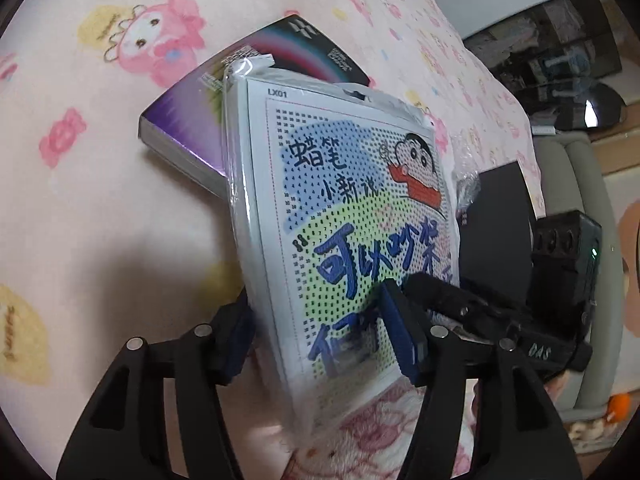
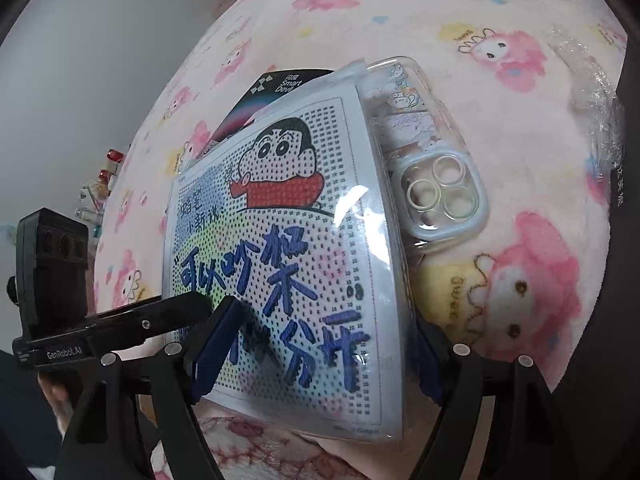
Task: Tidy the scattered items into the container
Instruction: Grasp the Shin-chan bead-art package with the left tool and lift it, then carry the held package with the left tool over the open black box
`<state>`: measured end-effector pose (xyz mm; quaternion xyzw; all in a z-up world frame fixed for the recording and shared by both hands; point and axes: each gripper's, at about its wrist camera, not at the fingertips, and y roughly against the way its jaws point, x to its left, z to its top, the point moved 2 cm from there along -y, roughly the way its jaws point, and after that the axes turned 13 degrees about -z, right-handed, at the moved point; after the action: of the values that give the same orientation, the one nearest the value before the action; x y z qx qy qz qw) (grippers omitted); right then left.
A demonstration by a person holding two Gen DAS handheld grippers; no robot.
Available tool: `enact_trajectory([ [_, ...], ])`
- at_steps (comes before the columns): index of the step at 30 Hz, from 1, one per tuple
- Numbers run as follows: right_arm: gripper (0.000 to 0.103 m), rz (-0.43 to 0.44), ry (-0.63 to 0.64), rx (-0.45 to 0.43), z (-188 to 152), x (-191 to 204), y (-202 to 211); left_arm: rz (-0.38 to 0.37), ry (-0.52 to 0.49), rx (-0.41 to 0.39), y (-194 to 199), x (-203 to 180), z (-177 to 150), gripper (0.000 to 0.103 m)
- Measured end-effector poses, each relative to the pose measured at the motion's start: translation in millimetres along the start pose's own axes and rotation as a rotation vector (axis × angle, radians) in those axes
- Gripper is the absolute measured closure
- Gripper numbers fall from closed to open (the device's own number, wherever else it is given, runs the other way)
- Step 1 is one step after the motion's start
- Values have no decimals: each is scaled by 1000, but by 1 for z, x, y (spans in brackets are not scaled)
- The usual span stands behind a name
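Note:
A flat cartoon craft kit in a clear plastic sleeve (image 1: 340,208) is held up over a pink patterned blanket (image 1: 80,160). My left gripper (image 1: 320,332) is shut on its lower edge. My right gripper (image 2: 320,352) is shut on the same kit (image 2: 288,248) from the other side. A purple and black boxed item (image 1: 188,128) lies behind the kit; its black top shows in the right wrist view (image 2: 276,88). A clear phone case (image 2: 432,168) lies on the blanket right of the kit. No container is in view.
A black panel (image 1: 500,232) stands at the blanket's right edge with crumpled clear wrap (image 1: 466,172) beside it. The same wrap shows in the right wrist view (image 2: 600,92). Cluttered shelves (image 1: 560,60) lie beyond the bed. Small bottles (image 2: 100,188) sit at the far left.

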<state>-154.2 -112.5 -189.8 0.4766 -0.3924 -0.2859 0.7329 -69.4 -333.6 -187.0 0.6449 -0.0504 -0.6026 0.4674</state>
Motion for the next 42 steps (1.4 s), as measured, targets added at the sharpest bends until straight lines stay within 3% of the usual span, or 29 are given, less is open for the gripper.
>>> enact_trajectory([
  [7,35,18,-15,-37,-13,3,31,14,-42,-31,23,-21,-8,44],
  [21,35,25,-17,-183,-36,6,129,-49,-197,-80,65,-107,-35,45],
  [28,35,-2,-40,-241,-58,-28,170,-72,-266,-58,42,-162,-51,45],
  [42,35,-47,-95,-311,-86,-140,241,-103,-381,19,-42,-280,-82,45],
])
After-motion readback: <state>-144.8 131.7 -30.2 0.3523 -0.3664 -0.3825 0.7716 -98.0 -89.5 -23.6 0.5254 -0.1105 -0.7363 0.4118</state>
